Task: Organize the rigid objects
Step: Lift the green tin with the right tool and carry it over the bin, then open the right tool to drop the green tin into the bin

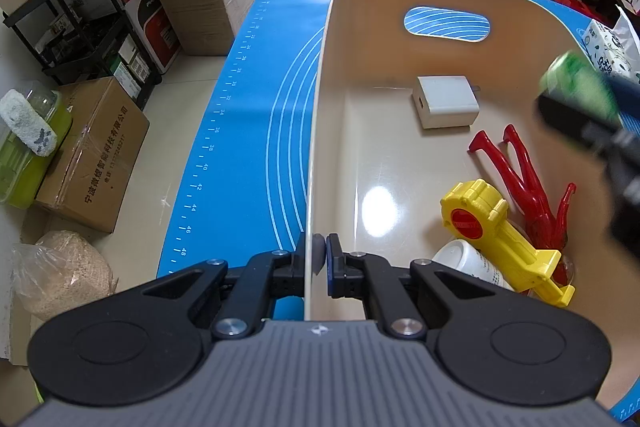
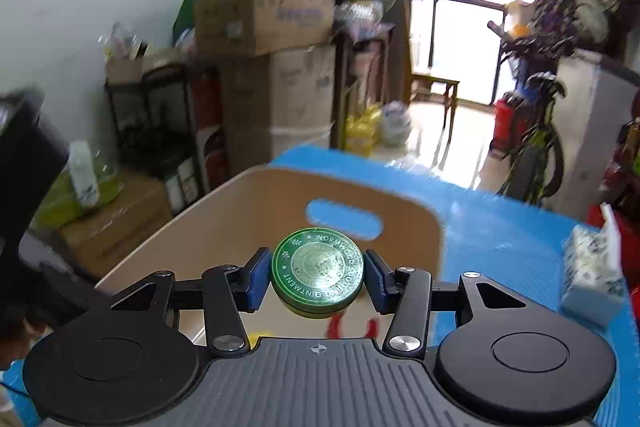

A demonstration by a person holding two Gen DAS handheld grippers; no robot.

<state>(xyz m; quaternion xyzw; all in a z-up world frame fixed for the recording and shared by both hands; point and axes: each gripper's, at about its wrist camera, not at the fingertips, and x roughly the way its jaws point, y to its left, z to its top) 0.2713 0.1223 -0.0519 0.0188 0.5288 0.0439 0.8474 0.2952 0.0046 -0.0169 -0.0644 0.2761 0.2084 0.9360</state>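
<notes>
Blue mat [image 1: 248, 131]; left gripper [image 1: 316, 259] clamps bin rim [image 1: 314, 147].

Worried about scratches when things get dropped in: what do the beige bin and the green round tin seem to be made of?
The beige bin: likely smooth, glossy plastic; thin curved wall, light glare on its floor. The green round tin, shut in the right hand-held gripper: probably printed metal; shiny lid with lettering and a seam around the side, though lacquered plastic can't be ruled out.

The left gripper [image 1: 316, 259] pinches the beige bin's [image 1: 320, 131] side wall; a charger [image 1: 446, 101], red figure [image 1: 524, 179] and yellow toy [image 1: 500, 231] lie inside.
</notes>
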